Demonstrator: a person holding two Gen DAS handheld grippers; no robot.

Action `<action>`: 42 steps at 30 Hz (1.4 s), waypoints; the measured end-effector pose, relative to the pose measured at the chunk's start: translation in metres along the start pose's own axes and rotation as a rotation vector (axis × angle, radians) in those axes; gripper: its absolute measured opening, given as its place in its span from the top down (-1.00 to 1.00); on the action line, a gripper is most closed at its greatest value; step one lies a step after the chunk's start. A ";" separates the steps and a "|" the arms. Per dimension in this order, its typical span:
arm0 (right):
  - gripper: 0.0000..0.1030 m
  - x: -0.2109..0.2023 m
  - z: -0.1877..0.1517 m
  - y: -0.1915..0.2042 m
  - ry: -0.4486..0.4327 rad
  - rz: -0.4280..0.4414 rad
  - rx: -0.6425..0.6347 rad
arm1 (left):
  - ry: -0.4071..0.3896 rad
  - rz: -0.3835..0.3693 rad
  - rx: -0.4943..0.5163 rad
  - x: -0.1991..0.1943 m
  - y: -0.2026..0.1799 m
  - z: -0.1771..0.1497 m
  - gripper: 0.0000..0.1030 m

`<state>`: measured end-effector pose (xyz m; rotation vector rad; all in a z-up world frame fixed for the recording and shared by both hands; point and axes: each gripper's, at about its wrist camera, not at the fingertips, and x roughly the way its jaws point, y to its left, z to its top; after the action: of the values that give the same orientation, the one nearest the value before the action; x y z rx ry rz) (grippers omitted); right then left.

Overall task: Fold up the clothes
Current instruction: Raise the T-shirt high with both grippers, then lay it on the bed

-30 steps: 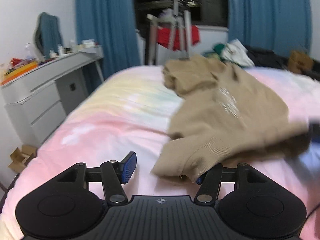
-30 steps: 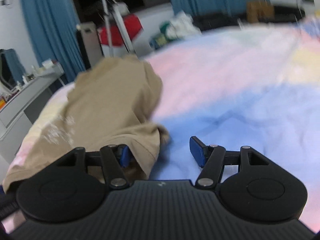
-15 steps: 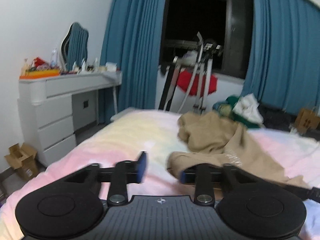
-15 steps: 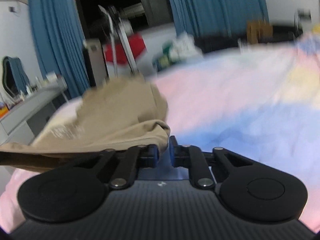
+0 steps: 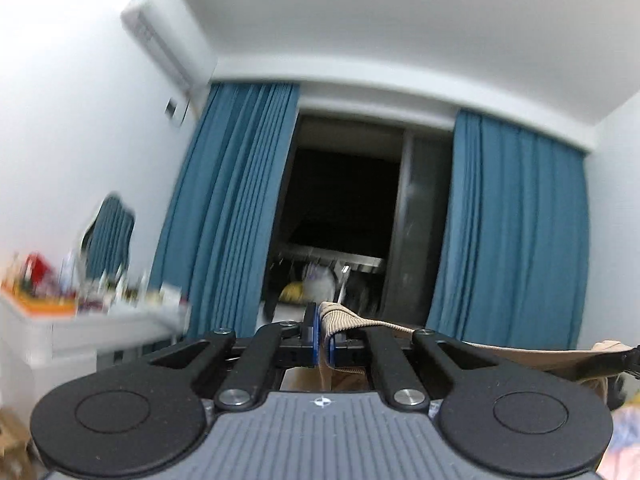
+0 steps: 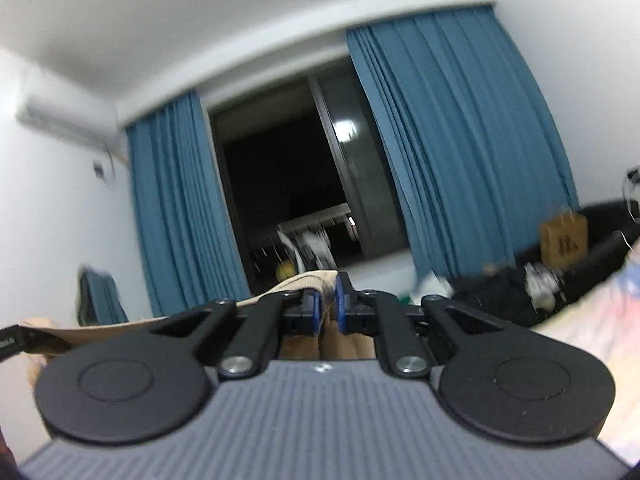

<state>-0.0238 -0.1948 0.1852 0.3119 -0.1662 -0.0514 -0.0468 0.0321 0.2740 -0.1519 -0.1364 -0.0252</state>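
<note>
— Where's the sweater (image 5: 348, 317)?

— Up in the air, stretched between both tools. The left gripper (image 5: 323, 340) pinches one ribbed edge, the right gripper (image 6: 325, 307) is clamped on another, both aimed toward the curtains (image 5: 224, 208).

— Why so high?

— Probably so the cloth hangs free and straightens before going down on the bed (image 6: 600, 320).

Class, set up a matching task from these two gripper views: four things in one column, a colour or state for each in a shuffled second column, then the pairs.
Things:
1. curtains
2. sweater
3. left gripper
4. window

Colour or state:
A. tan
B. dark
C. blue
D. shut on cloth

Pairs: 1-C, 2-A, 3-D, 4-B
</note>
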 end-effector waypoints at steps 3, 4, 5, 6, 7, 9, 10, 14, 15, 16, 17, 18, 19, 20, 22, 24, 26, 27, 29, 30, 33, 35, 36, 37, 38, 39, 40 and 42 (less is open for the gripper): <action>0.79 -0.023 0.061 0.016 -0.076 0.044 -0.006 | -0.058 -0.022 0.006 -0.024 -0.005 0.063 0.90; 0.79 -0.034 0.079 0.023 -0.109 0.053 -0.026 | -0.083 -0.029 0.012 -0.035 -0.008 0.082 0.90; 0.79 -0.047 0.097 0.030 -0.145 0.063 -0.047 | -0.096 -0.035 0.011 -0.043 -0.010 0.096 0.90; 0.79 -0.059 0.114 0.037 -0.180 0.074 -0.067 | -0.103 -0.040 0.008 -0.050 -0.012 0.108 0.90; 0.79 -0.072 0.127 0.043 -0.203 0.083 -0.079 | -0.111 -0.046 0.005 -0.057 -0.014 0.120 0.90; 0.79 -0.091 0.155 0.051 -0.233 0.105 -0.085 | -0.126 -0.056 -0.001 -0.072 -0.018 0.144 0.90; 0.79 -0.099 0.167 0.054 -0.237 0.114 -0.082 | -0.134 -0.062 -0.004 -0.079 -0.020 0.156 0.90; 0.79 -0.114 0.198 0.060 -0.227 0.117 -0.113 | -0.106 -0.076 -0.014 -0.086 -0.026 0.170 0.90; 0.79 -0.110 0.197 0.057 -0.209 0.113 -0.112 | -0.092 -0.079 -0.016 -0.085 -0.028 0.170 0.90; 0.79 -0.105 0.196 0.054 -0.192 0.109 -0.111 | -0.079 -0.081 -0.019 -0.084 -0.029 0.170 0.90; 0.79 -0.101 0.195 0.051 -0.175 0.106 -0.110 | -0.060 -0.082 -0.021 -0.080 -0.029 0.165 0.90; 0.79 -0.092 0.190 0.045 -0.148 0.101 -0.101 | -0.039 -0.079 -0.019 -0.072 -0.029 0.156 0.90; 0.79 -0.083 0.184 0.039 -0.121 0.096 -0.092 | -0.018 -0.075 -0.015 -0.063 -0.029 0.145 0.90; 0.79 -0.077 0.175 0.037 -0.094 0.088 -0.088 | 0.003 -0.071 -0.011 -0.054 -0.030 0.134 0.90; 0.79 -0.050 0.154 0.031 -0.038 0.067 -0.083 | 0.045 -0.057 0.002 -0.026 -0.029 0.106 0.90; 0.79 -0.021 0.130 0.023 0.015 0.044 -0.080 | 0.087 -0.044 0.011 0.006 -0.028 0.076 0.90; 0.79 0.018 0.103 0.018 0.063 0.019 -0.084 | 0.129 -0.033 0.010 0.045 -0.026 0.046 0.89; 0.79 0.039 0.089 0.012 0.083 0.007 -0.088 | 0.150 -0.027 0.010 0.064 -0.025 0.031 0.89; 0.79 0.082 0.058 0.000 0.125 -0.019 -0.093 | 0.192 -0.010 0.022 0.110 -0.025 -0.006 0.89; 0.79 0.102 0.040 -0.006 0.145 -0.031 -0.095 | 0.213 -0.002 0.030 0.134 -0.024 -0.026 0.89; 0.79 0.165 -0.013 -0.025 0.207 -0.069 -0.100 | 0.284 0.017 0.044 0.217 -0.021 -0.097 0.89; 0.79 0.214 -0.060 -0.050 0.256 -0.092 -0.101 | 0.346 0.028 0.051 0.268 -0.020 -0.153 0.89; 0.79 0.239 -0.086 -0.063 0.284 -0.104 -0.102 | 0.387 0.034 0.053 0.292 -0.019 -0.185 0.89; 0.79 0.258 -0.114 -0.074 0.316 -0.119 -0.112 | 0.429 0.041 0.055 0.316 -0.018 -0.218 0.89; 0.79 0.276 -0.142 -0.085 0.349 -0.134 -0.122 | 0.470 0.047 0.057 0.339 -0.018 -0.250 0.89; 0.79 0.295 -0.168 -0.094 0.389 -0.146 -0.136 | 0.509 0.060 0.066 0.361 -0.015 -0.276 0.89; 0.79 0.314 -0.196 -0.104 0.430 -0.161 -0.143 | 0.552 0.073 0.072 0.381 -0.013 -0.305 0.89; 0.79 0.349 -0.245 -0.122 0.505 -0.190 -0.152 | 0.625 0.091 0.076 0.411 -0.010 -0.359 0.89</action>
<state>0.3583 -0.2633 -0.0281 0.1801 0.3678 -0.1706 0.4076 -0.0385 -0.0196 -0.0689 0.4924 0.0235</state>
